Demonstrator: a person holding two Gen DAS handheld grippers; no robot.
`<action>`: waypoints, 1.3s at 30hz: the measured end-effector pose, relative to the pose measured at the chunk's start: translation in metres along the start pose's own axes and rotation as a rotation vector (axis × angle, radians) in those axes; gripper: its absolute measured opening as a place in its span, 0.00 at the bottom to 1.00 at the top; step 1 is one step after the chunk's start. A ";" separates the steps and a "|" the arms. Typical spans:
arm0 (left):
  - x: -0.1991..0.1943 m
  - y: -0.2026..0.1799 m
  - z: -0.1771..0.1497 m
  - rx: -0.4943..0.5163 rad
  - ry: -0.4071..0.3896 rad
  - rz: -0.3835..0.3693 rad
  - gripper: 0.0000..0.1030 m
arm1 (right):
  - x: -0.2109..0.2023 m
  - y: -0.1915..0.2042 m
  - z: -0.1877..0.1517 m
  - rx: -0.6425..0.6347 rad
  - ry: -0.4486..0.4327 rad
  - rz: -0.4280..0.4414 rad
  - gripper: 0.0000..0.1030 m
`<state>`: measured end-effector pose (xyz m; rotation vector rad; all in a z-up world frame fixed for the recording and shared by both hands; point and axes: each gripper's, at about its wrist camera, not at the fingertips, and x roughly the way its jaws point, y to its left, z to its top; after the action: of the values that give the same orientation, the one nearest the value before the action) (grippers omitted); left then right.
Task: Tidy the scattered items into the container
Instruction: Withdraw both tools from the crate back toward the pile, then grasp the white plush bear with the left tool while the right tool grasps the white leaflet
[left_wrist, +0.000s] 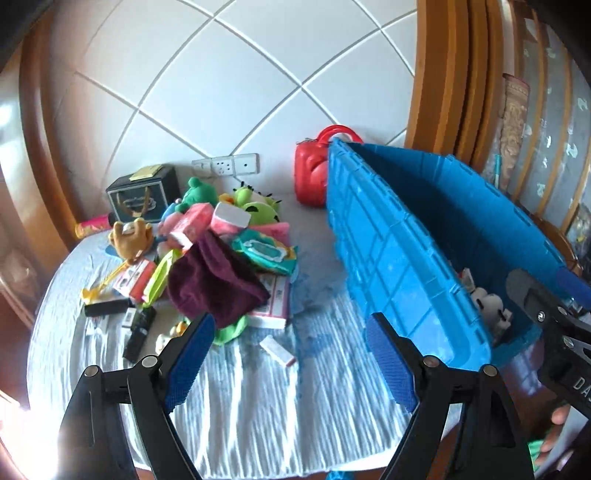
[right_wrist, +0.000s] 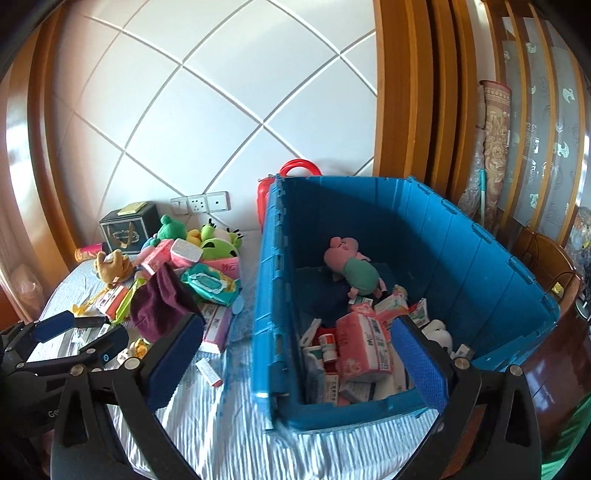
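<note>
A blue plastic crate (right_wrist: 461, 236) stands on the right of the bed; it also shows in the left wrist view (left_wrist: 406, 229). Inside lie a pink pig plush (right_wrist: 351, 262), a pink tissue pack (right_wrist: 364, 339) and several small boxes. A pile of scattered items lies left of it: a maroon cloth (left_wrist: 214, 284), a wet-wipes pack (left_wrist: 264, 251), green plush toys (left_wrist: 255, 206), a brown plush (left_wrist: 129, 238). My left gripper (left_wrist: 291, 365) is open and empty, above the striped bedcover in front of the pile. My right gripper (right_wrist: 299, 362) is open and empty, over the crate's near left corner.
A black box (left_wrist: 142, 195) and a red case (left_wrist: 312, 173) stand by the white tiled wall. A small white tube (left_wrist: 277, 350) lies on the striped bedcover (left_wrist: 258, 406). Wooden frames and a chair stand to the right (right_wrist: 546, 258).
</note>
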<state>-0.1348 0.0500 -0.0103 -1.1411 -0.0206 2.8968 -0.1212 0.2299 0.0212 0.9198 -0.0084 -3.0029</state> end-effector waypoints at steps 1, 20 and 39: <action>0.000 0.011 -0.005 -0.009 0.002 0.009 0.82 | 0.001 0.011 -0.003 -0.007 0.004 0.011 1.00; 0.074 0.181 -0.056 -0.224 0.151 0.227 0.82 | 0.118 0.169 -0.051 -0.236 0.218 0.294 1.00; 0.231 0.239 -0.125 -0.169 0.444 0.282 0.82 | 0.301 0.154 -0.149 -0.181 0.655 0.236 1.00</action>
<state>-0.2234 -0.1810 -0.2646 -1.9377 -0.1038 2.8319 -0.2866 0.0746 -0.2701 1.6781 0.1398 -2.3181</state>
